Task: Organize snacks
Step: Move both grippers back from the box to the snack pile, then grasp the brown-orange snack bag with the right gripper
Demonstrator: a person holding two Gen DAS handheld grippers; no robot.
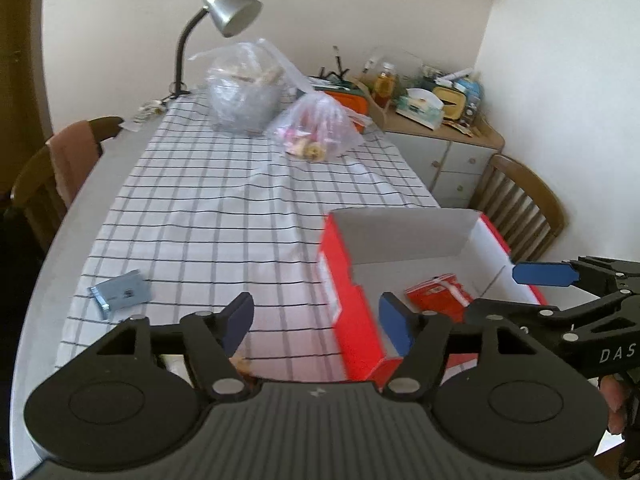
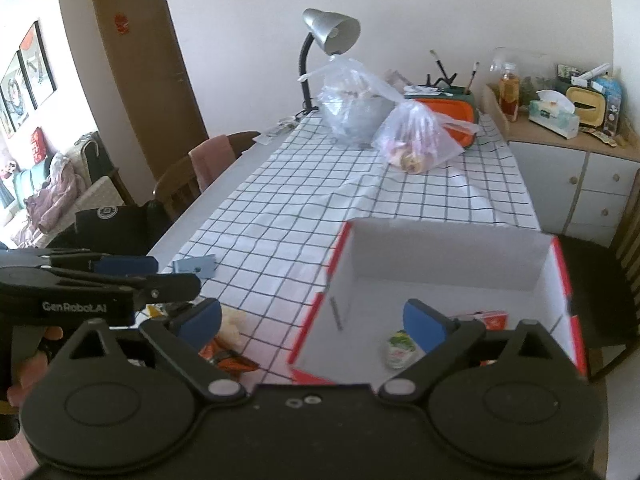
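A red cardboard box with a white inside stands open on the checked tablecloth. A red snack packet and a small green-and-white packet lie in it. My left gripper is open and empty, straddling the box's left wall. My right gripper is open and empty, with its right finger over the box; it also shows in the left wrist view. A blue-grey packet lies on the cloth to the left. An orange wrapper and a pale snack lie under my right gripper.
Two clear plastic bags of snacks sit at the table's far end, by a silver desk lamp. A cluttered cabinet stands at the back right. Wooden chairs stand at the left and right.
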